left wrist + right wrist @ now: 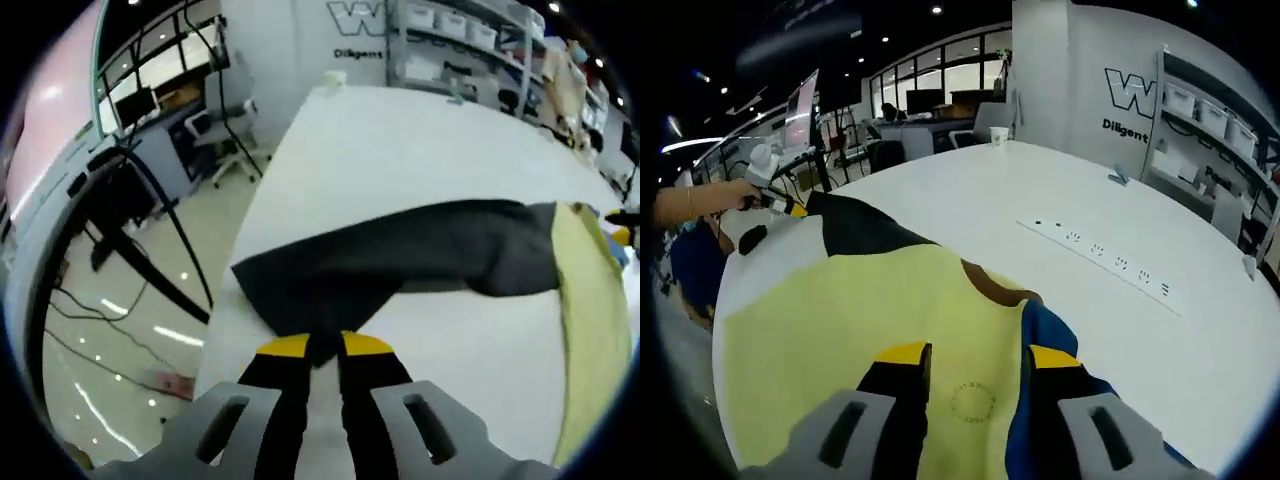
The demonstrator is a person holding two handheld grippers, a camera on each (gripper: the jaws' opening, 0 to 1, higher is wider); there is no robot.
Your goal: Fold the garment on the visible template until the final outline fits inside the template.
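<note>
In the left gripper view, the left tool (322, 350) at 6 o'clock pinches the near corner of the dark garment (400, 262), which stretches toward 3 o'clock across the white surface (400, 150). In the right gripper view, the right tool (967, 362) clamps the garment's yellow panel (860, 310); a white power strip (1102, 263) lies toward 2 o'clock.

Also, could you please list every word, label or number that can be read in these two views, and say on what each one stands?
"W": large outlined letter on the white wall, cut off by a shelf rack.
"Diligent": small dark word beneath it on the same wall, rest hidden.
Round faint stamp on the yellow garment: too blurred to read.
Nothing else is legible.
</note>
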